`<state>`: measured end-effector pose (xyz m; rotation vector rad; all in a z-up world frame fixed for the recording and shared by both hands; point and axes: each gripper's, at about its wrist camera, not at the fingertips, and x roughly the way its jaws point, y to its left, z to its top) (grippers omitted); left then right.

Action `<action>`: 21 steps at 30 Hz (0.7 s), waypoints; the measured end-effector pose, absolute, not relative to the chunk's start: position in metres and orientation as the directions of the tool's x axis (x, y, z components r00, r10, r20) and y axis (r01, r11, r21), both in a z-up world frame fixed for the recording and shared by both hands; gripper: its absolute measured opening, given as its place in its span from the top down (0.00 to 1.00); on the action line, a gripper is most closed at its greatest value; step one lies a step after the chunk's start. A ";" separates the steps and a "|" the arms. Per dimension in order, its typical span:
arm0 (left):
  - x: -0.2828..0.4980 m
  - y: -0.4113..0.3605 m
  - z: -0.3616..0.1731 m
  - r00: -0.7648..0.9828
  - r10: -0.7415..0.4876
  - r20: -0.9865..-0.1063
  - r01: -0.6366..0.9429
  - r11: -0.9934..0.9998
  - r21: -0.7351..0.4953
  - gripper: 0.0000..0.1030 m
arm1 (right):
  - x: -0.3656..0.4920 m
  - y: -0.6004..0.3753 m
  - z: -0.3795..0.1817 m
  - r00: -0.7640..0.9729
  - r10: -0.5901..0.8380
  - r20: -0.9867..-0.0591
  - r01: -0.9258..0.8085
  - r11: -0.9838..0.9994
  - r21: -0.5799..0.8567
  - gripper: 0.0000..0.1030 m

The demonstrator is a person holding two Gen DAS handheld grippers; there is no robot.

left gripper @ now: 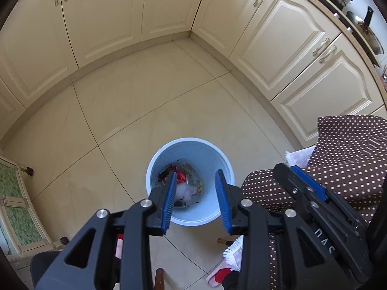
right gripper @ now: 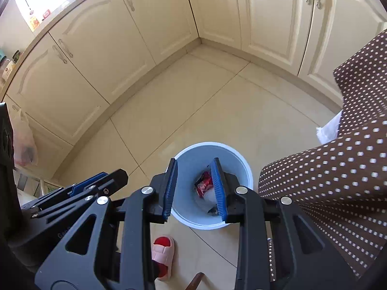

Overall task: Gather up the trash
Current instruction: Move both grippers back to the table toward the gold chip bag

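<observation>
A round light-blue bin (left gripper: 208,159) stands on the tiled floor, seen from above in both wrist views. At its bottom lie a red wrapper (left gripper: 181,176), crumpled clear plastic and a white tissue (left gripper: 184,191). My left gripper (left gripper: 196,175) hangs over the bin's mouth, its blue pads apart with nothing between them. My right gripper (right gripper: 194,162) is also above the bin (right gripper: 235,169), open and empty, with the red wrapper (right gripper: 205,184) visible just beside its right finger. Both grippers point steeply down, side by side.
Cream cabinet doors (left gripper: 285,38) line the corner behind the bin. A brown cloth with white dots (right gripper: 338,181) hangs close on the right. A foot in a pink slipper (right gripper: 162,253) stands near the bin. A plastic bag (right gripper: 24,142) hangs at the left.
</observation>
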<state>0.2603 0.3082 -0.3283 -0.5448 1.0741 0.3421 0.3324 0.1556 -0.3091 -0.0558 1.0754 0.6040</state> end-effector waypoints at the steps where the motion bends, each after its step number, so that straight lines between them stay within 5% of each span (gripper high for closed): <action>1: 0.258 0.305 -0.322 0.453 0.005 -0.891 -0.509 0.822 -0.254 0.68 | 0.331 0.153 -0.304 0.339 0.437 -0.833 -0.485 0.840 0.243 0.71; 14: 0.232 0.224 -0.200 0.642 -0.037 -0.766 -0.307 0.903 -0.301 0.67 | 0.284 0.067 -0.182 0.548 0.472 -0.691 -0.450 0.862 0.232 0.71; 18: 0.227 0.172 -0.159 0.697 -0.072 -0.713 -0.197 0.938 -0.287 0.60 | 0.265 0.008 -0.136 0.653 0.438 -0.618 -0.400 0.892 0.210 0.57; 21: 0.228 0.125 -0.129 0.726 -0.135 -0.674 -0.088 0.954 -0.286 0.58 | 0.251 -0.042 -0.109 0.729 0.383 -0.568 -0.338 0.922 0.189 0.57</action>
